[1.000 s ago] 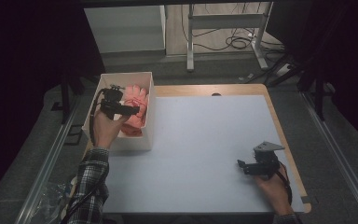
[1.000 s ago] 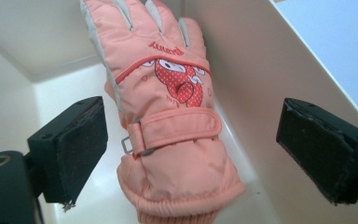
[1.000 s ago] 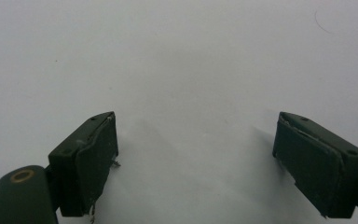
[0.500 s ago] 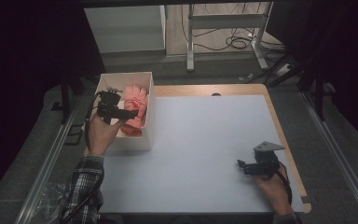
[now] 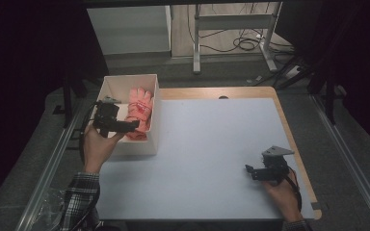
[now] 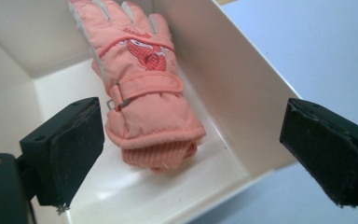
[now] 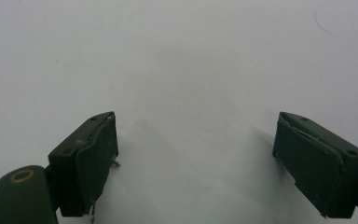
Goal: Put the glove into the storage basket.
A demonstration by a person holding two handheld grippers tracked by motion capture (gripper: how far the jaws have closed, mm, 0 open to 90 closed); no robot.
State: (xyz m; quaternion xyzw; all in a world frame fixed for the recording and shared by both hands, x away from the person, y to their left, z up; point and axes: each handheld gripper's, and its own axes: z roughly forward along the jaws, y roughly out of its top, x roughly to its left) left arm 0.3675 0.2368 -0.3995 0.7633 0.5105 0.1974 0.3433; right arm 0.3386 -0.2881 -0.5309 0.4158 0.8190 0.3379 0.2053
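A pink-orange winter glove [image 5: 138, 113] lies in a white open box [image 5: 130, 147] at the table's left edge, fingers toward the far wall, knitted cuff toward me. My left gripper [image 5: 134, 126] hovers over the box's near part, jaws pointing right at the glove's cuff end. In the left gripper view the glove [image 6: 140, 79] lies beyond and below the left gripper [image 6: 193, 140], whose jaws stand wide apart and empty; the box wall [image 6: 223, 79] runs between them. My right gripper [image 5: 248, 169] rests low at the table's near right. Seen from its own camera, the right gripper [image 7: 196, 158] is open over bare white tabletop.
The white tabletop [image 5: 221, 139] has a wooden border along its far and right sides. Dark floor, metal rails and a desk frame with cables [image 5: 231, 29] lie beyond the table. A plaid sleeve [image 5: 79, 202] comes in at the bottom left.
My left hand and gripper have drawn back toward me and a little left over the box. The glove stays in the box. The right gripper has not moved.
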